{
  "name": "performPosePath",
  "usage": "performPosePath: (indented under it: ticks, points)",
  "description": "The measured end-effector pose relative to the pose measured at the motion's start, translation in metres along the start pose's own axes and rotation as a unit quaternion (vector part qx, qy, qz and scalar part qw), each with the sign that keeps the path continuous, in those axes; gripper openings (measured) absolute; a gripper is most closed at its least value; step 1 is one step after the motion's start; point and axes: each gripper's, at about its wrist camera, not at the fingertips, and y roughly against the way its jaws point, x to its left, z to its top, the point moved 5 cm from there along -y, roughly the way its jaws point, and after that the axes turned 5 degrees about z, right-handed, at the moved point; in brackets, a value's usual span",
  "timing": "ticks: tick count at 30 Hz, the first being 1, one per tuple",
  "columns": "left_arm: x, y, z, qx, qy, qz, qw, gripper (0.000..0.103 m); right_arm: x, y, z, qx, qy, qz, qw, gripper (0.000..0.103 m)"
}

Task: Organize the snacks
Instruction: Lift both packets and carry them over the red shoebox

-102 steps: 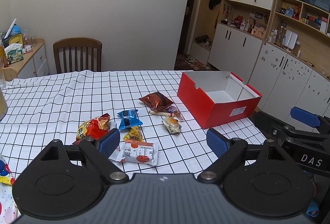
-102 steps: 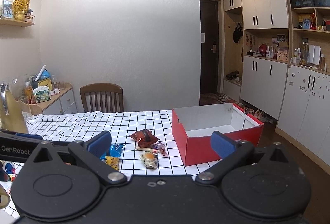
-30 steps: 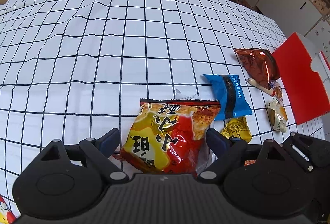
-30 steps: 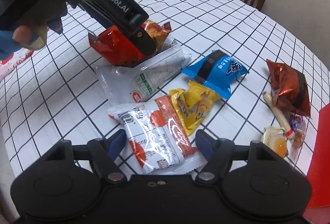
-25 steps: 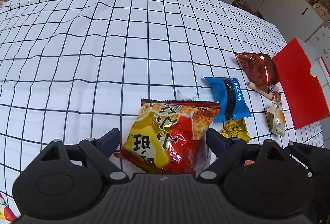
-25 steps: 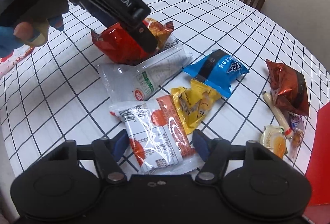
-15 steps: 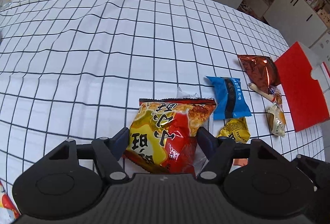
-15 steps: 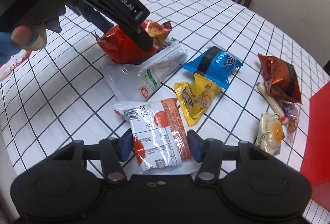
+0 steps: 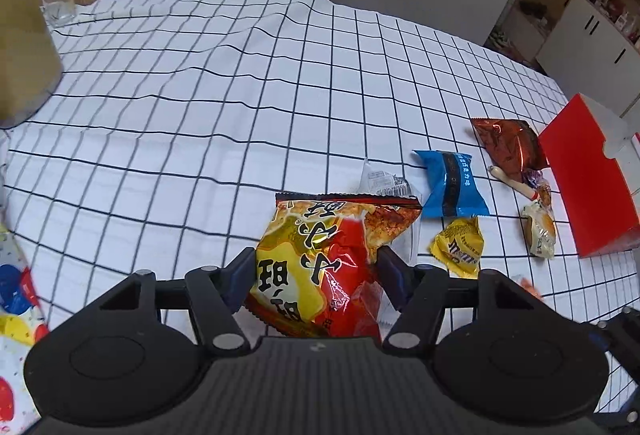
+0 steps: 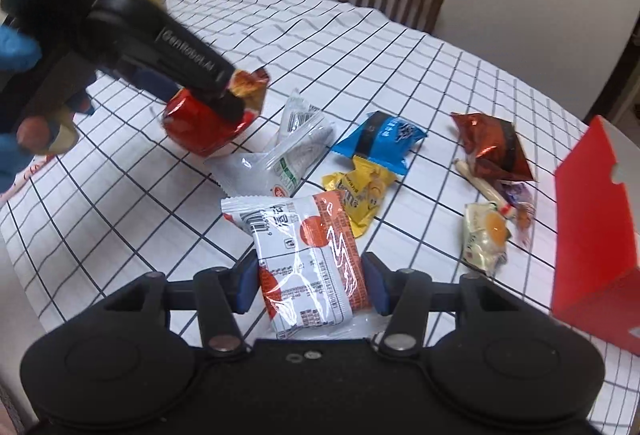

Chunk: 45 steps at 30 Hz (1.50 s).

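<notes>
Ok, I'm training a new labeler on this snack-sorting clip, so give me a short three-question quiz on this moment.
1. True or false: the left gripper is shut on the red-and-yellow chip bag.
2. Multiple choice: the right gripper is shut on which item? A) blue packet B) white-and-orange packet C) small yellow packet
3. Fill in: the red box stands on the ______ side of the right wrist view, with none of the snacks in these views placed in it yet.

Key: 1 true; 2 B; 3 right
</notes>
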Motion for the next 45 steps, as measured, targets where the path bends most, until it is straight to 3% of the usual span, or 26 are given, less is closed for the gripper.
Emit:
performPosePath:
  ticks: [8, 26, 45]
  points:
    - [-0.022, 0.046, -0.014, -0.030, -0.034, -0.007, 0.9989, 0.064, -0.002, 0.037, -0.001, -0.023, -0.036, -0.018, 0.999, 0.051]
    - [-0.109, 0.121, -0.021, -0.073, -0.104, -0.063, 0.9899, 0.064, -0.031, 0.125, -0.001, -0.080, -0.108, -0.077, 0.988, 0.051]
    - [-0.251, 0.136, 0.013, -0.107, -0.135, -0.078, 0.9819, 0.064, -0.147, 0.177, -0.003, -0.122, -0.121, -0.124, 0.977, 0.051]
